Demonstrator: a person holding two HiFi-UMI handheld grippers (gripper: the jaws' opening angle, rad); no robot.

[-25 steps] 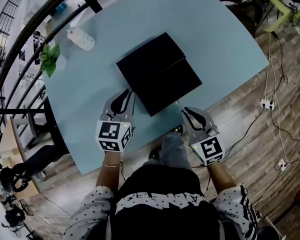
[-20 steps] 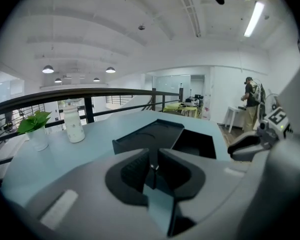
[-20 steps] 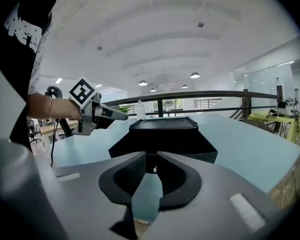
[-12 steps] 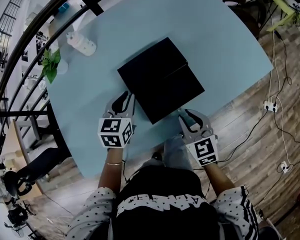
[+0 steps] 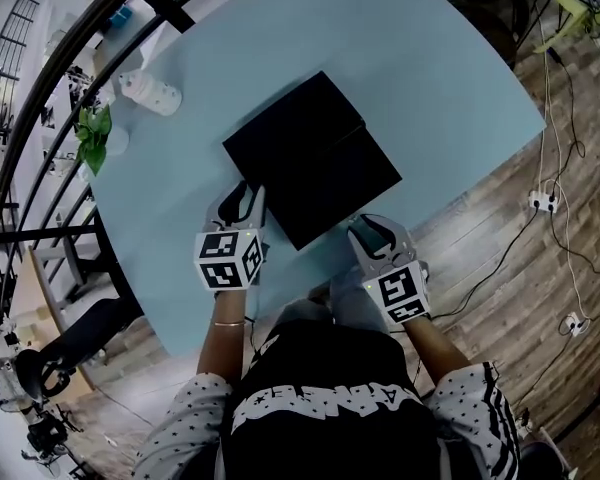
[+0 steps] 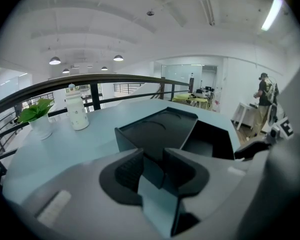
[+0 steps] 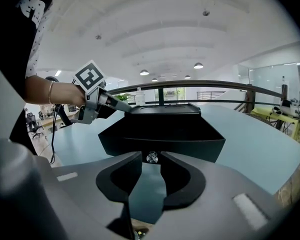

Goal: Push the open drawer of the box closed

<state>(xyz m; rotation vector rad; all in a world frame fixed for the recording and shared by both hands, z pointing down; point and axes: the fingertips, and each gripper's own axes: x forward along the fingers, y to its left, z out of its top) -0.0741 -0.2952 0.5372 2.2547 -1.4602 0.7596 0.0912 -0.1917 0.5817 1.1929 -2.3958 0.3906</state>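
The black box [image 5: 295,133] lies in the middle of the light blue table [image 5: 430,78], its drawer [image 5: 345,183] pulled out toward me. My left gripper [image 5: 240,206] is at the box's near left corner. In the left gripper view its jaws [image 6: 152,166] stand apart with that corner [image 6: 153,159] in the gap. My right gripper [image 5: 370,236] faces the drawer front [image 7: 162,145]. Its jaws have just been opening and now stand wide [image 7: 151,168], with the small clear knob [image 7: 151,157] between the tips, untouched.
A white bottle [image 5: 148,93] and a potted plant [image 5: 92,133] stand at the table's far left by a dark railing [image 5: 70,78]. Cables and a power strip [image 5: 540,204] lie on the wooden floor to the right. The table's near edge runs just under both grippers.
Both grippers have come down and closer to the box. The right gripper's jaws have spread from nearly shut to wide apart at the drawer front.
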